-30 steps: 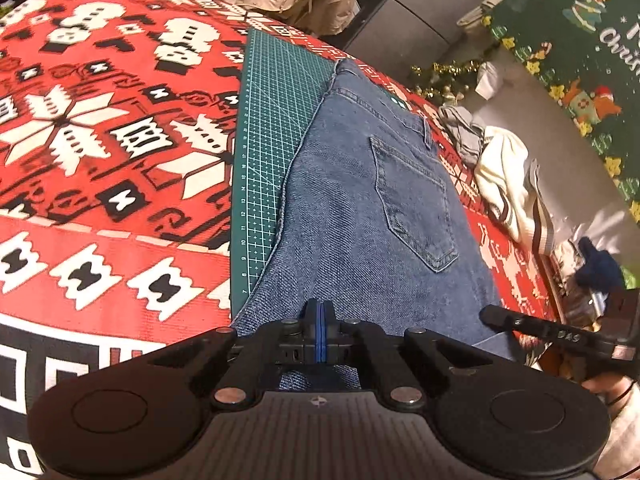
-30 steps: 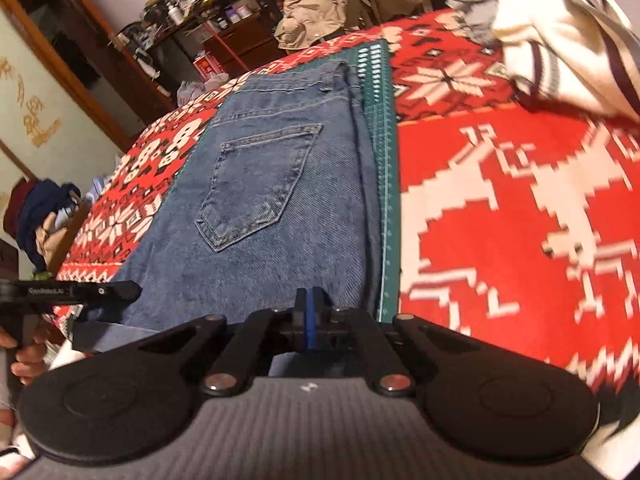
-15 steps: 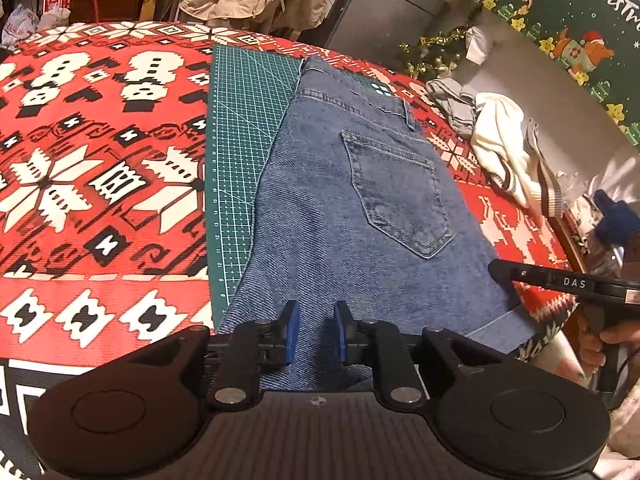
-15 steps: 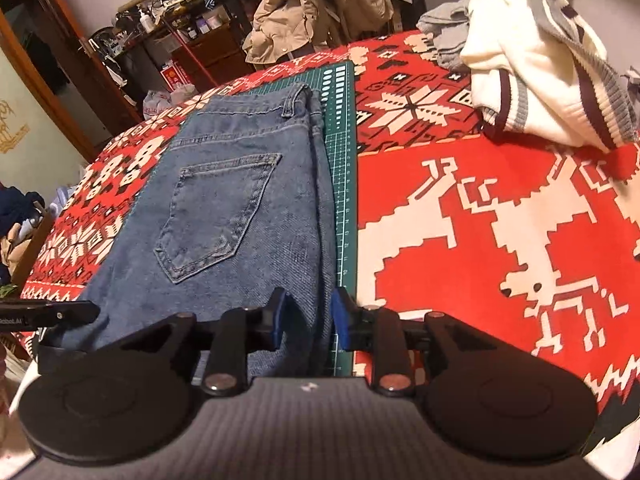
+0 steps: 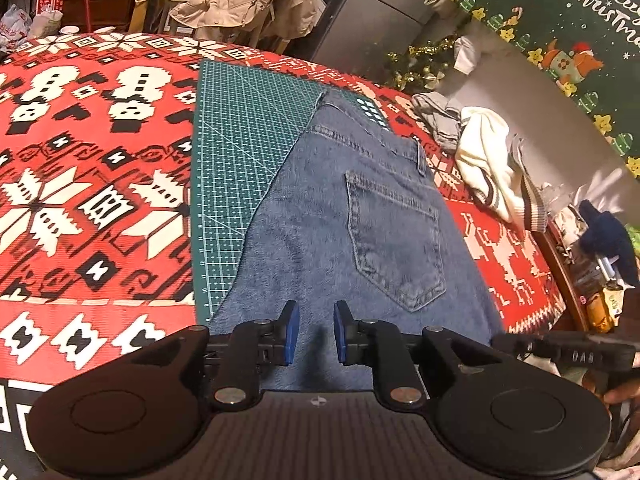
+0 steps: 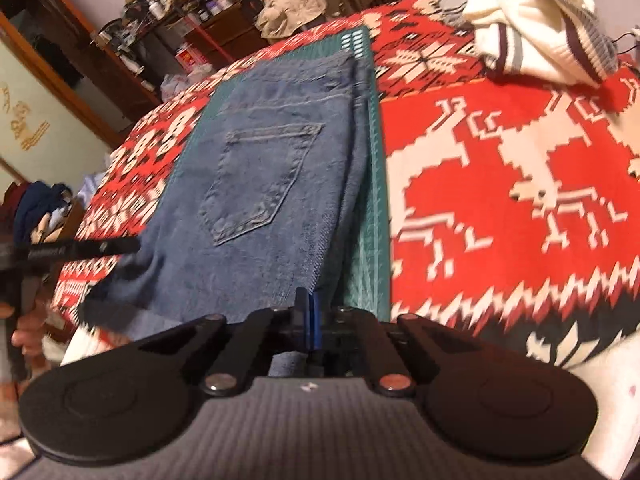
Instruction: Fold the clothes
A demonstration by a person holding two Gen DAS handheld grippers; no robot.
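Green cutting mat (image 5: 236,152), red patterned cloth (image 5: 92,184)

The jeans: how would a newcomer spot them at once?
On the red patterned cloth lies a green cutting mat. The jeans lie flat across it, one back pocket up. They are the only blue denim; the cream sweater nearby is crumpled, off the mat.

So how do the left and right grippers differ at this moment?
The left gripper has its blue pads parted over the folded blue denim jeans, gripping nothing. The right gripper has its pads pressed together at the jeans' near edge. Both sit low at the same near end.
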